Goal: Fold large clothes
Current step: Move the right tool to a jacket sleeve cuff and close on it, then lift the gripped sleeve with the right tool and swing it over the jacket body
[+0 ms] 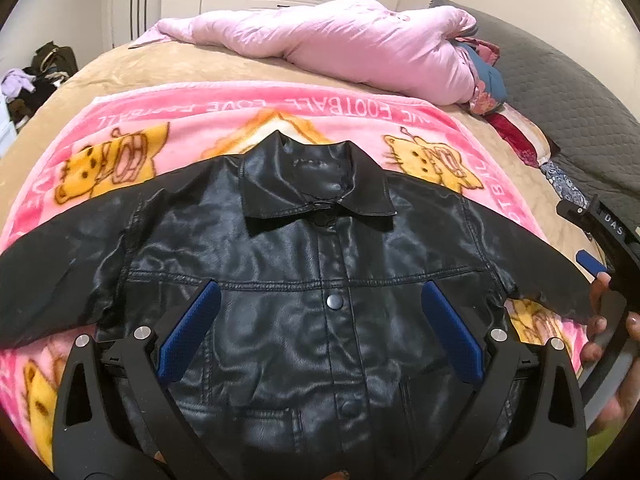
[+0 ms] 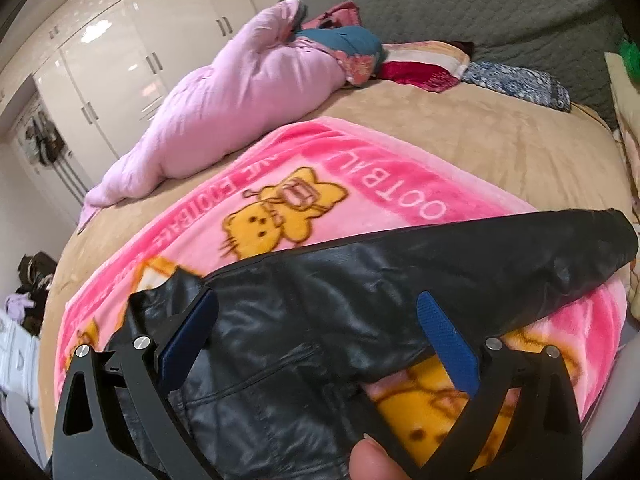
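Black leather jacket (image 1: pixel 320 264) lay flat, front up, collar far, sleeves spread, on pink cartoon blanket (image 1: pixel 168 108) over tan bed (image 1: pixel 168 62). Left gripper (image 1: pixel 320 300) hovered over jacket chest, fingers spread wide, holding nothing. Right gripper (image 2: pixel 316 312) gaped empty above right sleeve. Pink quilt (image 1: pixel 340 36) bundled far side.

Bed (image 1: pixel 168 68) under a tan cover. Pink cartoon-cat blanket (image 1: pixel 224 108) spread flat across the middle. Bunched pale-pink quilt (image 1: pixel 352 36) along the far side, touching a heap of patterned fabrics (image 2: pixel 424 68) at one end. Grey quilted spread (image 2: pixel 480 4) beyond. Black leather jacket (image 1: pixel 304 256) face up on the pink blanket, sleeves out to both sides.
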A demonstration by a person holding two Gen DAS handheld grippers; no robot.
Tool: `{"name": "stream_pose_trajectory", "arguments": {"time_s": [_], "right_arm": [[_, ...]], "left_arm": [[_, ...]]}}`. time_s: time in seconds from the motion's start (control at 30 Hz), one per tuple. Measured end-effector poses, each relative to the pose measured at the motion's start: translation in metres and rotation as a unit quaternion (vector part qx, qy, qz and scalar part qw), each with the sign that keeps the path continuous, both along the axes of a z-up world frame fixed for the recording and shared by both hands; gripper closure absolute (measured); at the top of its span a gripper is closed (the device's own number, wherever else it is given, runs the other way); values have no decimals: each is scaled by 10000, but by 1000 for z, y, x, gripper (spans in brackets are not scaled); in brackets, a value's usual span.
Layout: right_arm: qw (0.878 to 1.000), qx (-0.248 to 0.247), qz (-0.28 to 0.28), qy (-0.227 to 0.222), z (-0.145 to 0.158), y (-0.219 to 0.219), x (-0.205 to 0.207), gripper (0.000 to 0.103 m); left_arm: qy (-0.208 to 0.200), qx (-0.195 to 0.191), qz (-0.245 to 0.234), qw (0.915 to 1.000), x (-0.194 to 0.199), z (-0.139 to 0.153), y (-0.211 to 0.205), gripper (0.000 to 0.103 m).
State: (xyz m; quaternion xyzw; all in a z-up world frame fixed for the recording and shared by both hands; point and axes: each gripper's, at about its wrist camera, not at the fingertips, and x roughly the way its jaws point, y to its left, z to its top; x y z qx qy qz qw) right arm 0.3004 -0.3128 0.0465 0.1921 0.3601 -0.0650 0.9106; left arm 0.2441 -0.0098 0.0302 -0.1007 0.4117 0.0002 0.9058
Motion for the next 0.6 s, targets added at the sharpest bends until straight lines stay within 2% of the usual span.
{"name": "stream_pose_trajectory", "arguments": {"time_s": [0.13,0.37,0.6], "right_arm": [[9993,89,-302,190,-19,-22,7,4],[9922,398,-1122,379,-41,-69,5,4],[9879,491,-1410,412,-46,-101,-1,4]], "left_arm": [[74,143,-111,9998,9,-9,-10,9],[252,31,-278,9993,31,-23,-38,9],[454,98,-457,9979,52,-34,-74,9]]}}
